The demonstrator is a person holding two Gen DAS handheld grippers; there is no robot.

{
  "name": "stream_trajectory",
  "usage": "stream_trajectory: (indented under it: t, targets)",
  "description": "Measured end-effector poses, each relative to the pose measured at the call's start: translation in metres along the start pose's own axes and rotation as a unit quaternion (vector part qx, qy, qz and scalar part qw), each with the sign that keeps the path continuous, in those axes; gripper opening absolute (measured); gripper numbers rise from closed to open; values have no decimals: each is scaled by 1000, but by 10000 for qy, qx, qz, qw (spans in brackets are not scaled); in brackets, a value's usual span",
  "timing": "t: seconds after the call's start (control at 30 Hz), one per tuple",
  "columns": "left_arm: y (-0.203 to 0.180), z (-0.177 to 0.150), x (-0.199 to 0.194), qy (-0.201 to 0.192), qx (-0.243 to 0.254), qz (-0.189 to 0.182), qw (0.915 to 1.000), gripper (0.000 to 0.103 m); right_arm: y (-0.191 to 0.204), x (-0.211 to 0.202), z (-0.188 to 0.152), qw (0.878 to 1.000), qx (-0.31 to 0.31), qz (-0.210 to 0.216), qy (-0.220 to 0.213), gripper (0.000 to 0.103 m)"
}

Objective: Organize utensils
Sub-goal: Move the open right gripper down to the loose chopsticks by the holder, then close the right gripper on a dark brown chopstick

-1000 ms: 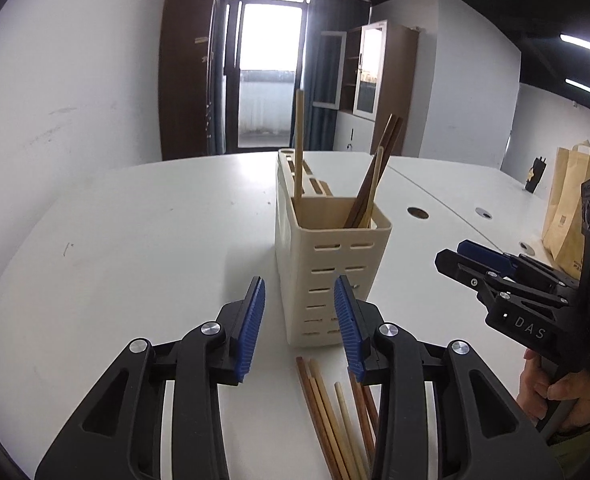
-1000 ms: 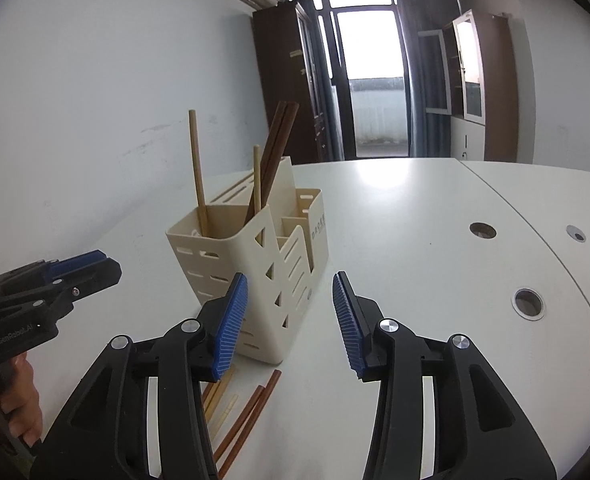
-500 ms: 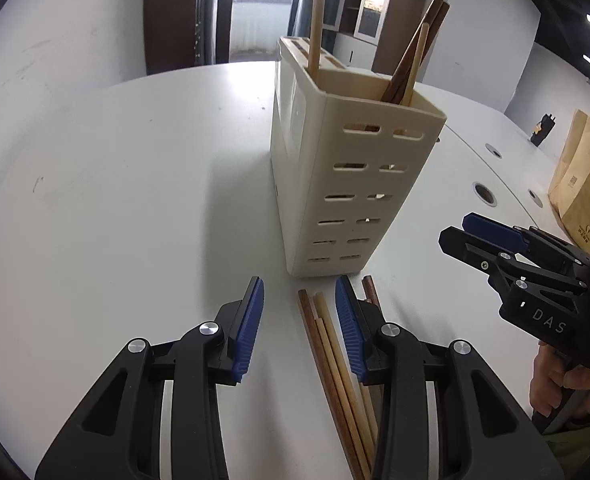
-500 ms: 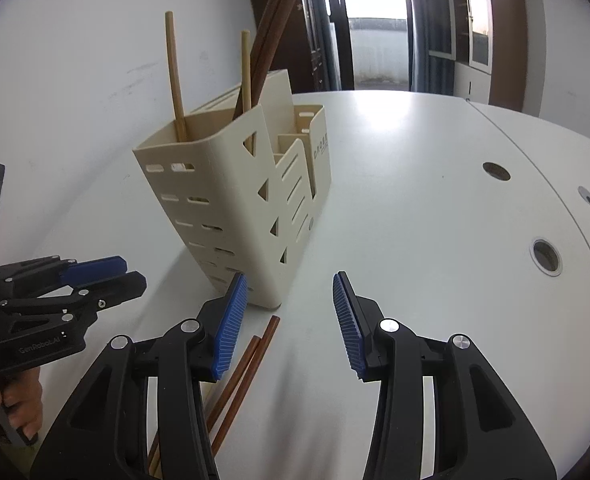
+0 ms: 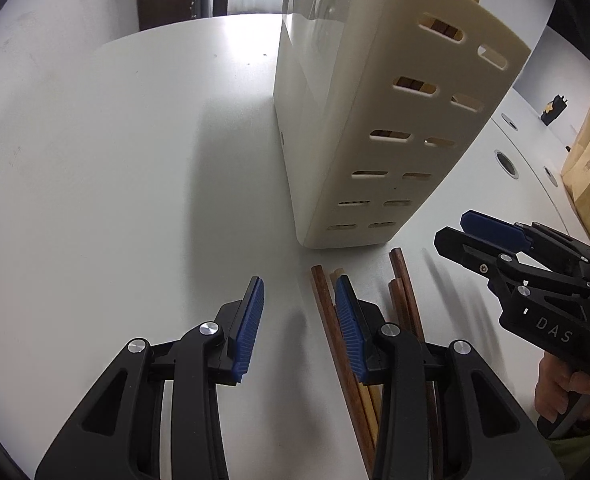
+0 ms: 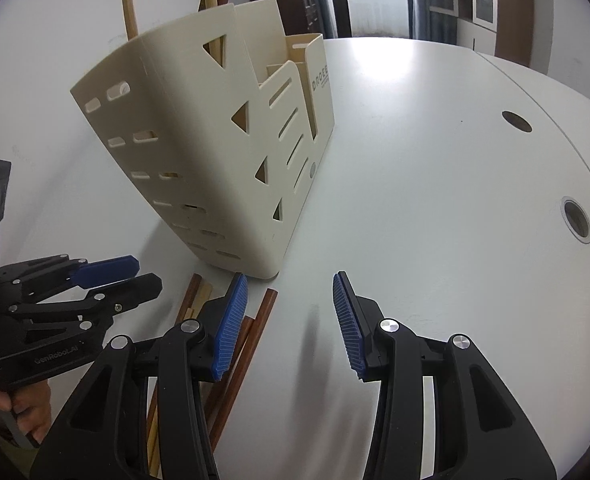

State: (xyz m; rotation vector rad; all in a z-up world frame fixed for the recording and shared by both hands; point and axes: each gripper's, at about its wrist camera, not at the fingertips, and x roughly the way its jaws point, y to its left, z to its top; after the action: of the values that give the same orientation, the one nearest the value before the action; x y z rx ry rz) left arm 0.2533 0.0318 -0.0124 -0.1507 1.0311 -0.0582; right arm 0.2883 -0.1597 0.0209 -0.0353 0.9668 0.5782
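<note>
A cream slotted utensil holder (image 5: pixel 379 120) stands on the white table, with several chopsticks upright inside; it also shows in the right wrist view (image 6: pixel 215 152). Several loose brown and pale chopsticks (image 5: pixel 327 316) lie on the table just in front of it, partly hidden under my fingers, and show in the right wrist view (image 6: pixel 261 320). My left gripper (image 5: pixel 299 320) is open and empty, low over the table just left of the chopstick bundle. My right gripper (image 6: pixel 291 320) is open and empty, just right of the bundle. Each gripper shows in the other's view, the right (image 5: pixel 495 248) and the left (image 6: pixel 111 276).
The white table (image 6: pixel 435 200) has round cable holes (image 6: pixel 575 220) on the right. Brown paper bags (image 5: pixel 587 168) stand at the far right. A door and wooden cabinets are at the back of the room.
Both grippers have dropped down and moved closer to the holder's base and the loose chopsticks. Both stay open and empty.
</note>
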Motion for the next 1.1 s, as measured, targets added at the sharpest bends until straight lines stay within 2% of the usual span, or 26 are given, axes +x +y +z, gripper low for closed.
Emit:
stream_trajectory:
  t: [0.27, 0.9, 1.1]
  targets:
    - [4, 1, 14, 112, -14, -17, 9999, 31, 5, 18, 3, 9999, 8, -31, 167, 45]
    - [1, 3, 24, 129, 161, 19, 9998, 30, 8, 41, 0, 9993, -38, -103, 344, 39]
    - [4, 0, 23, 133, 183, 67, 9997, 26, 11, 44, 0, 9991, -127, -191, 357, 38]
